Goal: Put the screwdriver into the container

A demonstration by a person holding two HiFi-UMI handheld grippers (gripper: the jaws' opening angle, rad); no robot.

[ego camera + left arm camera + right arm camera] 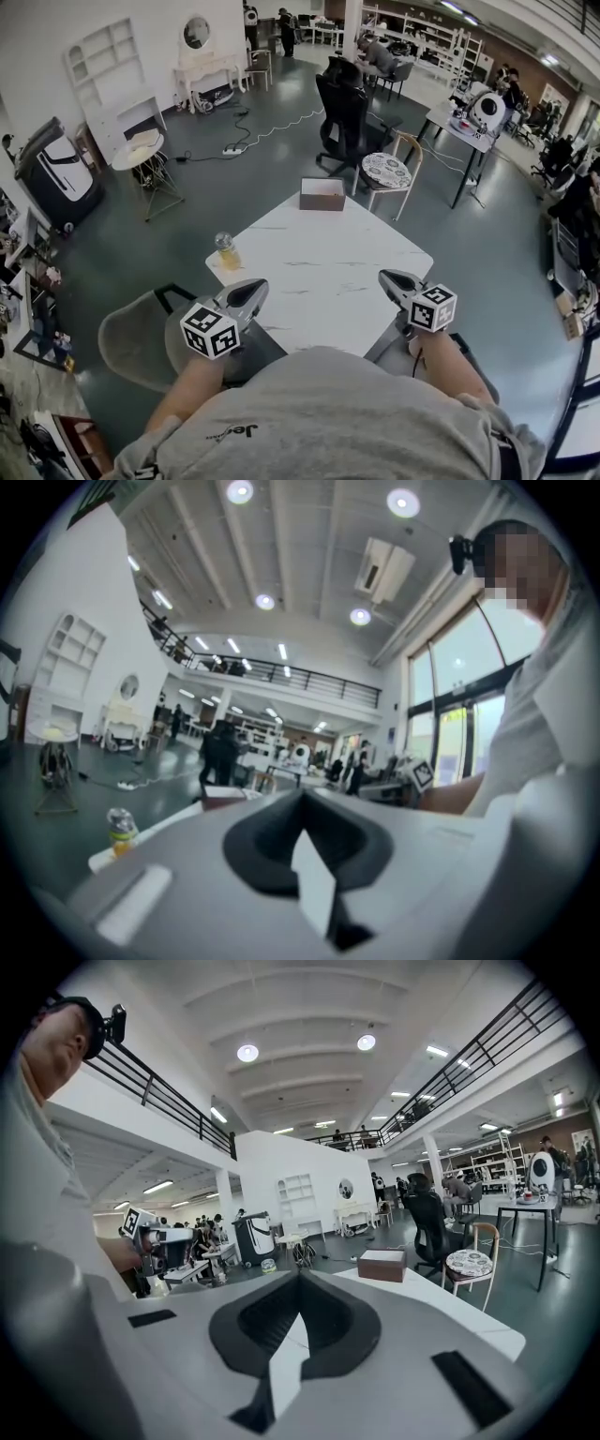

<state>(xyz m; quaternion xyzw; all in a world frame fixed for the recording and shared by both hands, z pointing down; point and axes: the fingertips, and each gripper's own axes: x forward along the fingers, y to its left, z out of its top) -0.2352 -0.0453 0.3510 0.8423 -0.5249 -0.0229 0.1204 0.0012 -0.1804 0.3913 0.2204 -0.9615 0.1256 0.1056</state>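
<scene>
While both tools hover at the near edge of the white table (323, 267), I read this as a rest pose, not a reach. The left gripper (253, 289) and the right gripper (388, 278) each have their jaws pressed together on nothing, and both point across the top towards the brown container (322, 194) at the far edge.

I see no screwdriver in any view. The tabletop is bare apart from the box and a bottle (226, 251) at the left edge. I cannot see into the box, so the tool may lie inside it or somewhere out of view.

The top is smooth and pale. Around it are a dark green floor, a black office chair (343, 117) and a patterned stool (385, 171) just beyond the box, and white shelving along the far wall.
</scene>
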